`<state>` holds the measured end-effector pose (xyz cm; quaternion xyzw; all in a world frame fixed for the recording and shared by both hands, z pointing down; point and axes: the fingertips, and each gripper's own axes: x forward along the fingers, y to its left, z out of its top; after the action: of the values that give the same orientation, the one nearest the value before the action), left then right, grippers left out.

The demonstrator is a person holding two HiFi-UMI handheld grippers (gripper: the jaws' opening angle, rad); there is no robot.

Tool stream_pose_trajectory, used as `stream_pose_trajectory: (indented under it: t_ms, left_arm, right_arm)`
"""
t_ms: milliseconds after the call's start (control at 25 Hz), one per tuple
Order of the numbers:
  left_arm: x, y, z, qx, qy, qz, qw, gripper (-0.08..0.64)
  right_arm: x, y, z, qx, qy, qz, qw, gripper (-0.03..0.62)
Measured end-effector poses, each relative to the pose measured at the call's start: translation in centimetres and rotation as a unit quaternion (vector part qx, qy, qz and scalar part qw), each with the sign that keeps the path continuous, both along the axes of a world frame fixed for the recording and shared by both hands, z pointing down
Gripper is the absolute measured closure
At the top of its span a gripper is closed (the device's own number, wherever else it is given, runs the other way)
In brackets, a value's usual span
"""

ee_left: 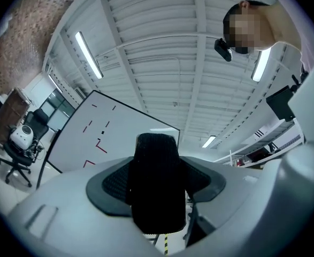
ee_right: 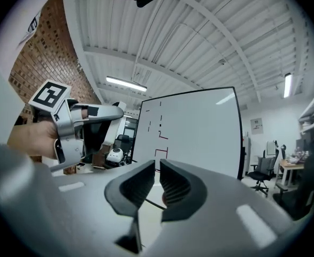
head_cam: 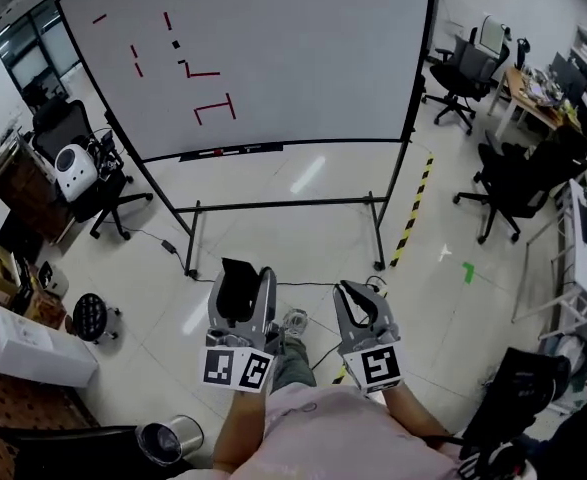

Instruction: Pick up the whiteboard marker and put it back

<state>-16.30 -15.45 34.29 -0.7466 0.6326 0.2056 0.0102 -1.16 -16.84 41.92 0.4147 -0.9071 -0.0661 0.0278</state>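
The whiteboard [head_cam: 303, 48] stands ahead on a black wheeled frame, with several red strokes on its left half. On its ledge [head_cam: 233, 151] lies a small red item, too small to tell whether it is the marker. My left gripper [head_cam: 241, 271] is held low in front of me, shut on a black ribbed block [ee_left: 155, 197] that fills the space between its jaws. My right gripper [head_cam: 358, 296] hangs beside it, shut with nothing between its pads [ee_right: 170, 186]. The right gripper view also shows the left gripper [ee_right: 87, 123] in a hand.
Black office chairs stand at left [head_cam: 78, 168] and right [head_cam: 513, 183]. A desk [head_cam: 538, 93] is at the far right. Yellow-black tape [head_cam: 413, 208] runs along the floor by the board's leg [head_cam: 378, 233]. A white box [head_cam: 38, 353] and a bin [head_cam: 163, 440] sit at lower left.
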Motion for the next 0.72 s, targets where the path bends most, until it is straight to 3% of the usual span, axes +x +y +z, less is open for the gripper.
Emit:
stream_pose_trajectory:
  t_ms: [160,360,560,720]
  left_arm:
    - [-3.3,-13.9,-0.8,0.005,-0.001,0.042,0.9991,0.291]
    - [-9.4,-31.6,-5.0,0.020,-0.033,0.068,0.9969,0.291]
    - [-13.9,-46.5,-10.7,0.067,-0.074,0.049,0.9938,0.291]
    - [-16.5,-54.8,-14.6,0.085,-0.103,0.016,0.9910,0.291]
  right_arm:
    - [-3.1,-10.6,0.0,-0.009,0.011,0.031,0.999,0.561]
    - [-7.9,-21.9,-1.6,-0.012,0.027,0.059,0.998,0.561]
    - [-9.1,-29.9,-0.2,-0.040,0.058,0.086,0.994,0.561]
    - [-8.6,-34.5,0.8,-0.060,0.074,0.111,0.989,0.561]
